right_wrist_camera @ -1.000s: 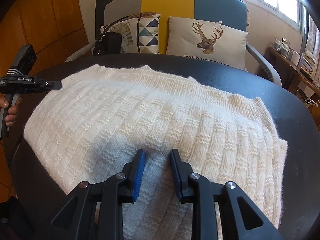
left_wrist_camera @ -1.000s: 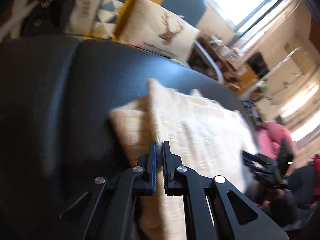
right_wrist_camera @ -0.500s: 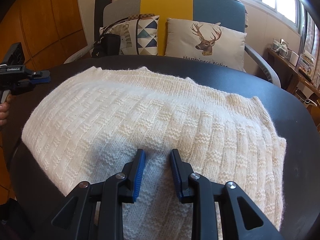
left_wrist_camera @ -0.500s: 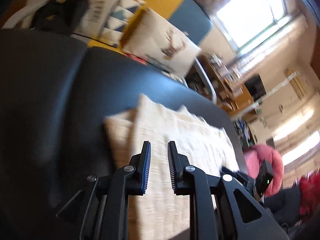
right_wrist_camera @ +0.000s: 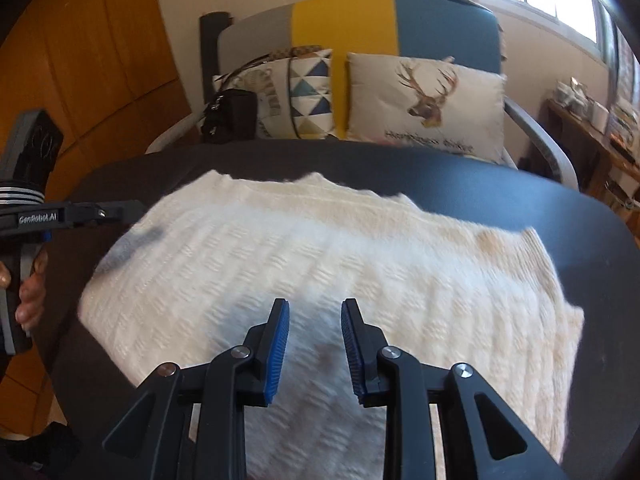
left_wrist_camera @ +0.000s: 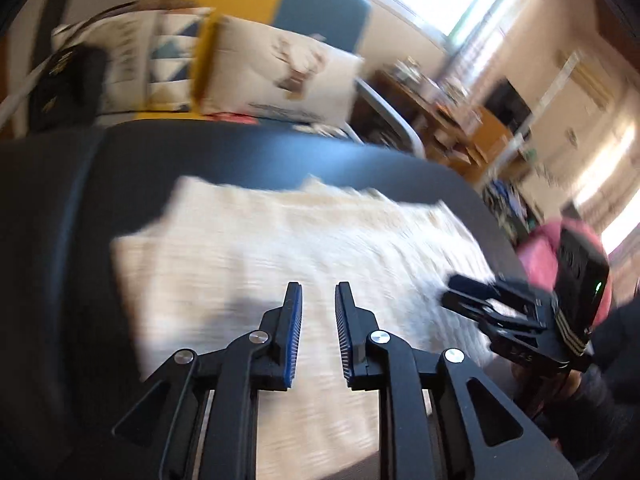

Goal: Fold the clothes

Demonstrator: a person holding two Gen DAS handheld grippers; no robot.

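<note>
Sweater [right_wrist_camera: 320, 264], cream and knitted, is lying spread flat across the dark tabletop [right_wrist_camera: 600, 248], filling most of its middle in both wrist views.

Starting at the left edge of the right wrist view, I am seeing a hand [right_wrist_camera: 30, 292] gripping the handle of my left claw [right_wrist_camera: 120, 212], which is reaching in sideways just beside the sweater's left edge. Whether its tips are touching the knit there I cannot tell. In its own view, the left claw [left_wrist_camera: 318, 304] is hovering over the sweater with its jaws a narrow gap apart and nothing between them. They have just been opening, and only the blurred knit is showing behind the gap.

Moving right, my right claw [right_wrist_camera: 314, 320] is hanging over the near middle of the sweater, jaws parted a little wider than the left pair, holding nothing. From the left wrist view, the right claw [left_wrist_camera: 460, 292] is showing at the sweater's right side, low over the cloth, with a pink bundle [left_wrist_camera: 540, 252] behind it.

Beyond the far rim of the tabletop an armchair [right_wrist_camera: 440, 20] in grey, yellow and blue is standing, carrying a black bag [right_wrist_camera: 232, 116], a triangle-patterned cushion [right_wrist_camera: 308, 96] and, furthest right, a deer cushion [right_wrist_camera: 424, 104].
</note>
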